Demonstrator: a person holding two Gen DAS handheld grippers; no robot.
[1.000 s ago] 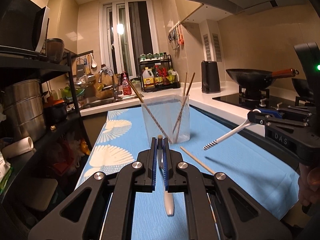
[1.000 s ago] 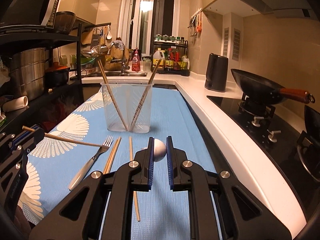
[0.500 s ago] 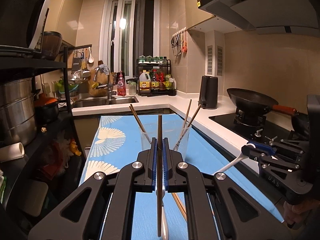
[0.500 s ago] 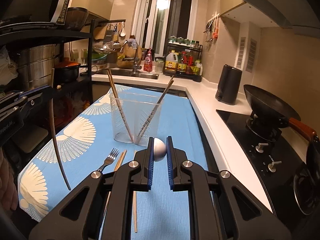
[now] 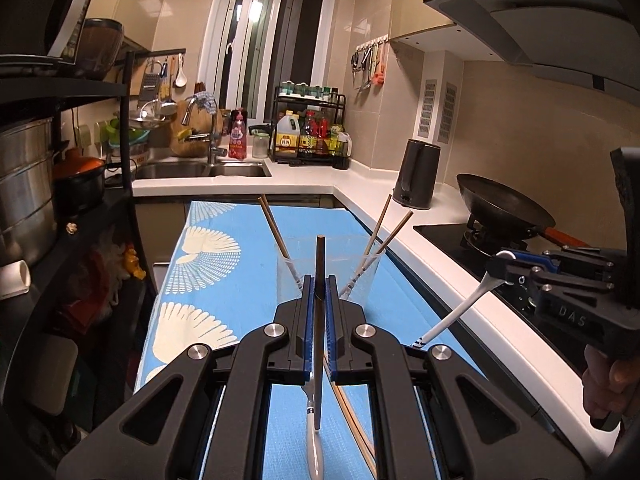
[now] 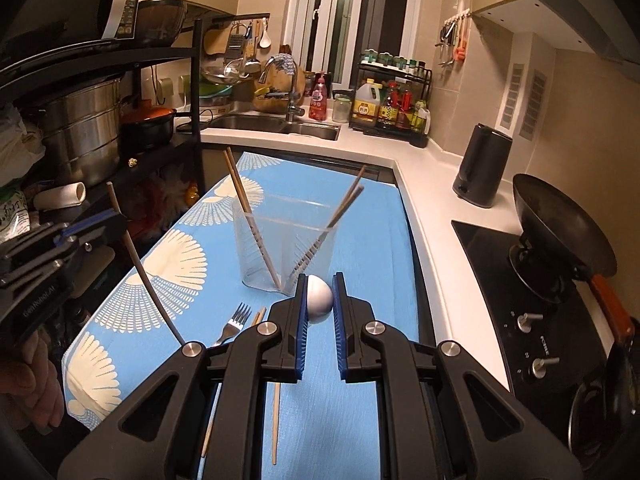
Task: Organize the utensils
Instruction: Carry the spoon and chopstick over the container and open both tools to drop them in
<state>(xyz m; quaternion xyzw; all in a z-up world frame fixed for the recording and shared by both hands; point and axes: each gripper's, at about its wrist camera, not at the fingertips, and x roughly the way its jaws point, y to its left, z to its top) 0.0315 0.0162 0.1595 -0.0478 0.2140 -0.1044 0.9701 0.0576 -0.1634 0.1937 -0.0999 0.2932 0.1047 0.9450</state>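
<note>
A clear plastic cup [image 6: 286, 246] stands on the blue cloth [image 6: 372, 216] with three chopsticks leaning in it; it also shows in the left wrist view [image 5: 362, 258]. My left gripper [image 5: 319, 292] is shut on a chopstick [image 5: 319, 320] held upright, above and short of the cup; the right wrist view shows this chopstick [image 6: 136, 256] at left. My right gripper [image 6: 320, 296] is shut on a white spoon [image 6: 318, 298], whose handle [image 5: 452, 320] hangs down in the left wrist view. A fork [image 6: 236, 320] and loose chopsticks [image 6: 276, 416] lie on the cloth.
A black shelf rack [image 6: 192, 92] with steel pots stands at left. A sink [image 6: 276, 124] and a bottle rack [image 6: 394, 108] are at the back. A black kettle [image 6: 482, 168], a hob and a wok [image 6: 560, 224] line the right counter.
My left gripper has risen and turned its chopstick from lying flat to upright, closer to the cup. My right gripper has lifted with the spoon and tilted to look down on the cup.
</note>
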